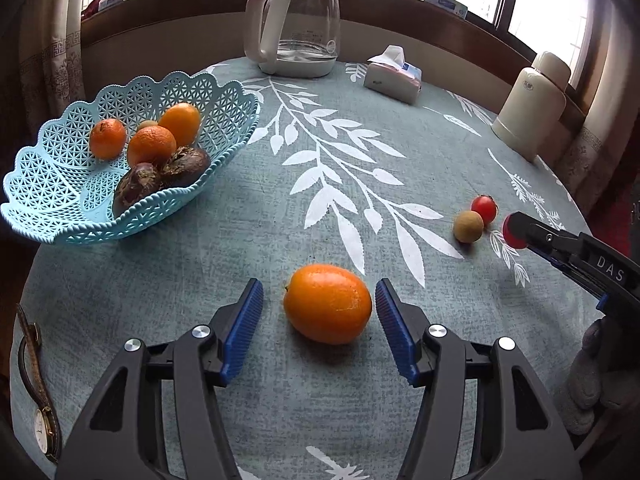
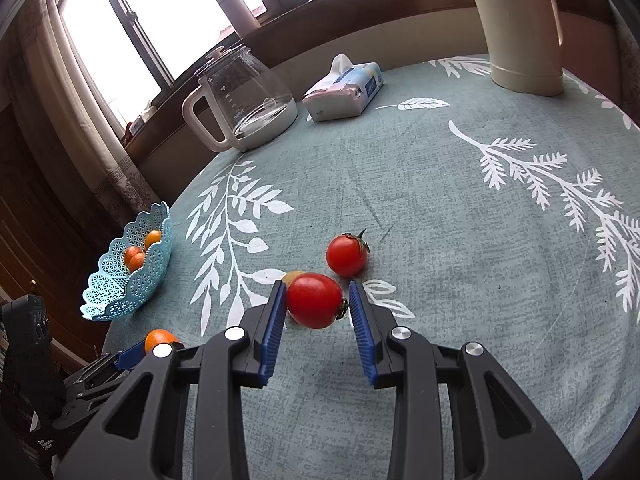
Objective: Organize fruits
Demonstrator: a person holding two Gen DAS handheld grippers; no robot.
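Observation:
An orange (image 1: 328,304) lies on the teal cloth between the wide-apart fingers of my left gripper (image 1: 319,294), which is open and not touching it. The blue lattice basket (image 1: 52,216) at the left holds oranges and two dark passion fruits (image 1: 186,164). In the right wrist view my right gripper (image 2: 317,290) is shut on a red tomato (image 2: 314,300), low over the cloth. Just beyond it lie a second tomato (image 2: 346,255) and a small brown fruit (image 2: 294,276), mostly hidden by the left finger. The basket (image 2: 120,304) is far to the left.
A glass kettle (image 1: 296,28), a tissue pack (image 1: 394,74) and a cream thermos (image 1: 532,108) stand along the table's far side by the window. A wristwatch (image 1: 40,412) lies at the near left edge. A gloved hand (image 1: 600,380) holds the right gripper.

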